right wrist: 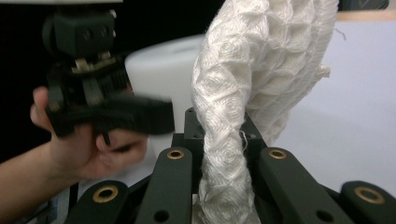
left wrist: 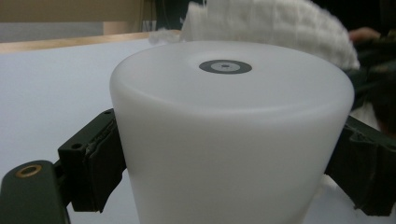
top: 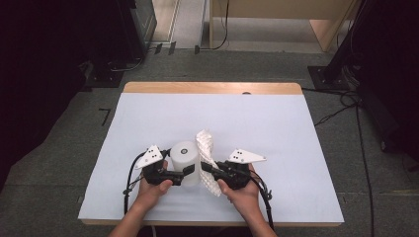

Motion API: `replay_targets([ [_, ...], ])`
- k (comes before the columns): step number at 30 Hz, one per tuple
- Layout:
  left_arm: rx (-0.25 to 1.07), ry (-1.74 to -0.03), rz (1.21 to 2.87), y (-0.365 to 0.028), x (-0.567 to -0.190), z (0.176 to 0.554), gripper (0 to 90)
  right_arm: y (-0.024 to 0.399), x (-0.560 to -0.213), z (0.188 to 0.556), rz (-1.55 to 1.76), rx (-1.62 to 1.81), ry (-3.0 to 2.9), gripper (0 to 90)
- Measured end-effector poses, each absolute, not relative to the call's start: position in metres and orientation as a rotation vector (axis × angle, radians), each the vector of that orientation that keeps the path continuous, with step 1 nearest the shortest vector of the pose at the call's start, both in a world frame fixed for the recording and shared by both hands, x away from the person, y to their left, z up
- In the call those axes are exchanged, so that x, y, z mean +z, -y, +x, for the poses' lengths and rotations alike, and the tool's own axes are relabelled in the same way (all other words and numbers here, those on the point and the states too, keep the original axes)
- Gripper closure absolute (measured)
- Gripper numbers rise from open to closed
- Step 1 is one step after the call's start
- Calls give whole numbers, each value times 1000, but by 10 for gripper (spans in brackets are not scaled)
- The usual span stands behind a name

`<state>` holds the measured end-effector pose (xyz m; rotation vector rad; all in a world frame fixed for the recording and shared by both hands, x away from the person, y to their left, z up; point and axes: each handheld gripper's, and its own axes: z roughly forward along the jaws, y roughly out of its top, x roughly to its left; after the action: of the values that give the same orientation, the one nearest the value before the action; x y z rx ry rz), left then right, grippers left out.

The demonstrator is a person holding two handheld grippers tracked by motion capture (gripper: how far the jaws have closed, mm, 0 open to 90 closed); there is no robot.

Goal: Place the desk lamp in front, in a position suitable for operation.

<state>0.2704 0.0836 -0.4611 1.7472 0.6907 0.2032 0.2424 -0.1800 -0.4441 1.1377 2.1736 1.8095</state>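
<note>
- My left gripper (top: 184, 171) clamps the upright white plastic cylinder (top: 185, 162) near the table's (top: 276, 128) front edge.
- My right gripper (top: 207, 169) pinches the white waffle-textured cloth (top: 206, 148), touching the cylinder's right side.

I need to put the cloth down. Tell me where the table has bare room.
The white sheet is bare across its far half, up to the wooden edge, and along both side margins. It is crowded near the front middle: the left claw grips the white cylinder, and the right claw pinches the cloth beside it.
</note>
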Motion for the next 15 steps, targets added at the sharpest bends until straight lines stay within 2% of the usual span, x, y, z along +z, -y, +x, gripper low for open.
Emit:
replay_targets([
  [4, 215, -681, 1750, -83, -460, 270, 88, 184, -441, 242, 1134, 1821, -2154, 804],
  [8, 244, -707, 1714, -91, -455, 272, 88, 176, -453, 245, 1153, 1763, -2217, 804],
  [15, 487, -762, 1747, -93, -460, 272, 87, 172, -466, 250, 1186, 1690, -2276, 804],
])
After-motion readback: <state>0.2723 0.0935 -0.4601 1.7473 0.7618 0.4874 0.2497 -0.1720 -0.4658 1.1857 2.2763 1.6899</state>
